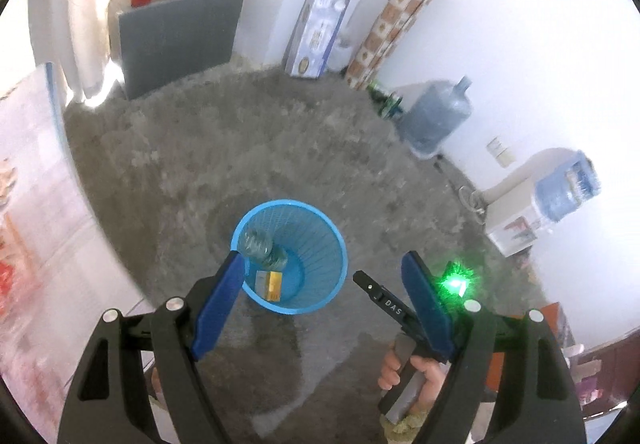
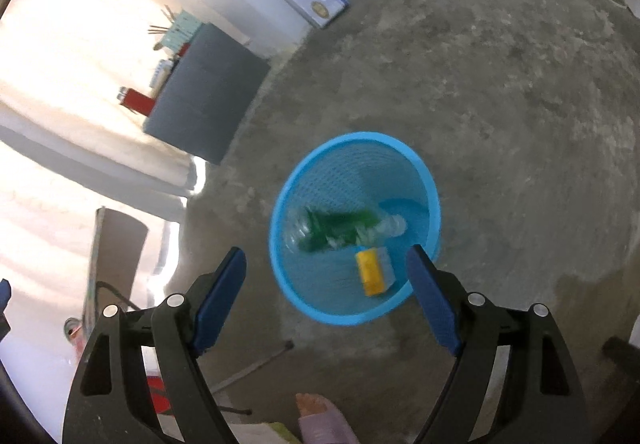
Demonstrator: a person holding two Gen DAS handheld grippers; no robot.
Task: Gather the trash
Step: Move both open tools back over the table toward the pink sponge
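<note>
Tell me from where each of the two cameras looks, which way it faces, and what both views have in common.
Left wrist: sits on the left gripper, faces down at the floor and the blue bin; its own open blue fingers show, plus the hand holding the right gripper's handle.
Right wrist: sits on the right gripper, faces down at the same bin from closer; its open fingers and a foot show.
Shared: the bin with a plastic bottle and a yellow box inside, nothing between either pair of fingers.
</note>
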